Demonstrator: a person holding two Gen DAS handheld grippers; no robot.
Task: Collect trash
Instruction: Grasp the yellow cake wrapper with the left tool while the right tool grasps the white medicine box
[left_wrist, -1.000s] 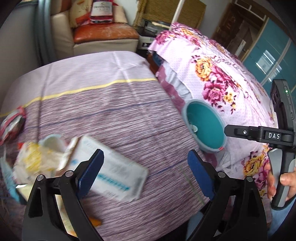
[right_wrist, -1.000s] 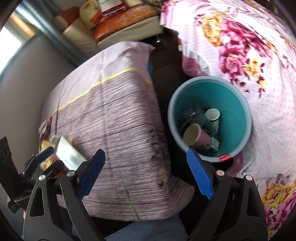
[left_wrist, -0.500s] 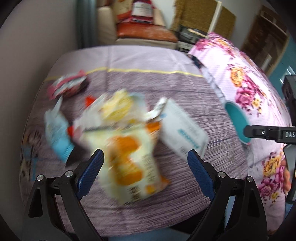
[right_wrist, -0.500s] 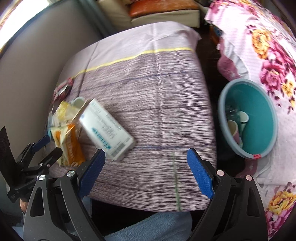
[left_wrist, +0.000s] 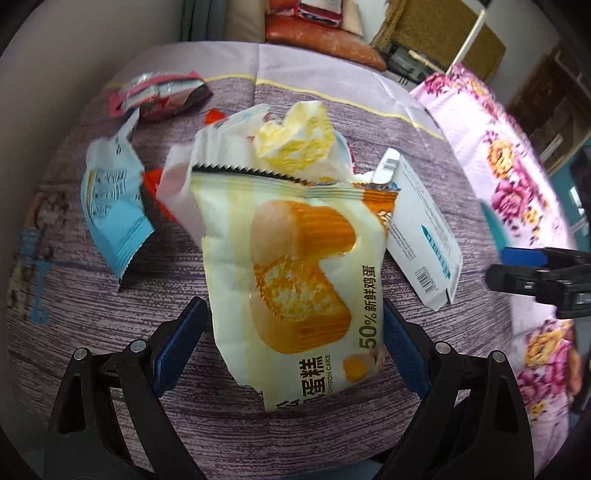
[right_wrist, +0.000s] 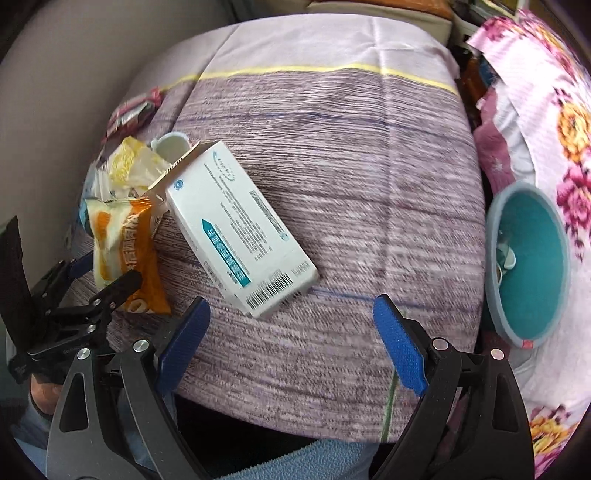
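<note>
a glossy cake wrapper (left_wrist: 295, 266) printed "50%" and "chiffon cake" lies crumpled at frame centre on the purple striped cloth (left_wrist: 110, 314), its lower end between the wide-open blue pads of the left gripper (left_wrist: 291, 347) (contact cannot be told). beside it, a white-and-teal cardboard box (right_wrist: 236, 229) bears a barcode. the right gripper (right_wrist: 291, 332) gapes wide and empty; the teal plastic bin (right_wrist: 532, 273) sits at right edge.
</note>
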